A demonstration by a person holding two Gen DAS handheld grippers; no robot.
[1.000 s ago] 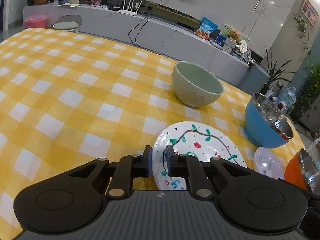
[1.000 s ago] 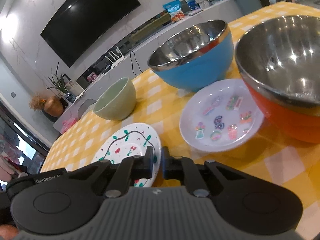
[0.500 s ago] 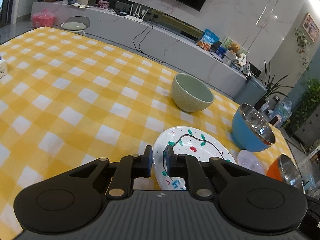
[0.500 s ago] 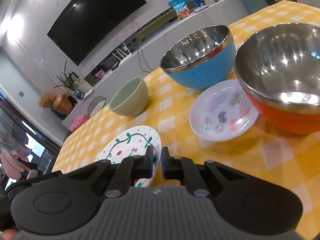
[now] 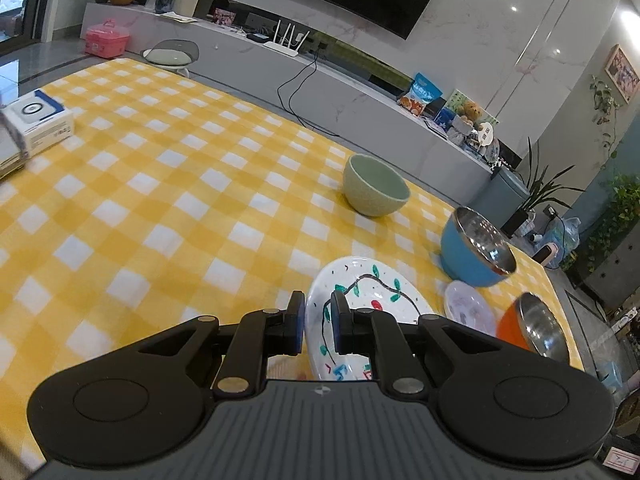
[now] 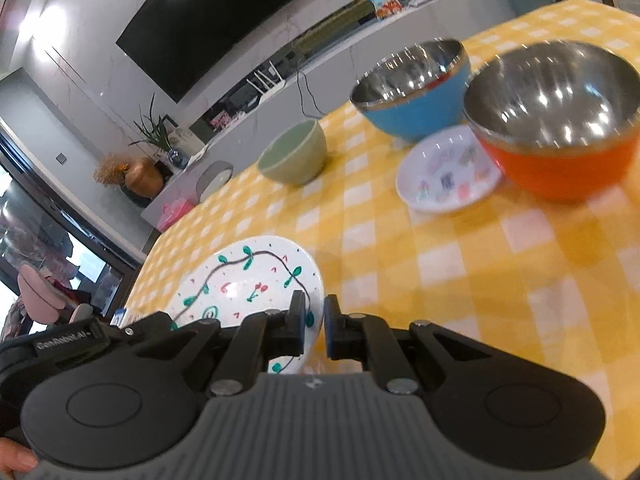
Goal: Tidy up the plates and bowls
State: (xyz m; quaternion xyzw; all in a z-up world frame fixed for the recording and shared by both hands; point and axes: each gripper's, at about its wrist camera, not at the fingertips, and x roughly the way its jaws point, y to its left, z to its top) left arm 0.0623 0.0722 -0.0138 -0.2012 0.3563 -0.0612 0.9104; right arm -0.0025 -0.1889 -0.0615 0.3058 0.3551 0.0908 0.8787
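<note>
The left gripper [image 5: 315,326] pinches the near left rim of the painted plate [image 5: 374,292], 1 finger on each side of the edge. The right gripper [image 6: 315,330] has its fingers drawn to a narrow gap at the plate's [image 6: 248,280] near right rim; the rim seems to sit in that gap, though contact is hard to confirm.

Compared with 1 second ago, the left view takes in far more tablecloth [image 5: 160,184], and the green bowl [image 5: 376,186] and blue bowl [image 5: 476,252] have shrunk toward the right of the frame. The plate holds its place between the fingers. So it looks lifted and carried.

At lower right of the left view lie the small plate [image 5: 466,306] and orange bowl [image 5: 532,326]. Stacking the plates appears the likely aim.
</note>
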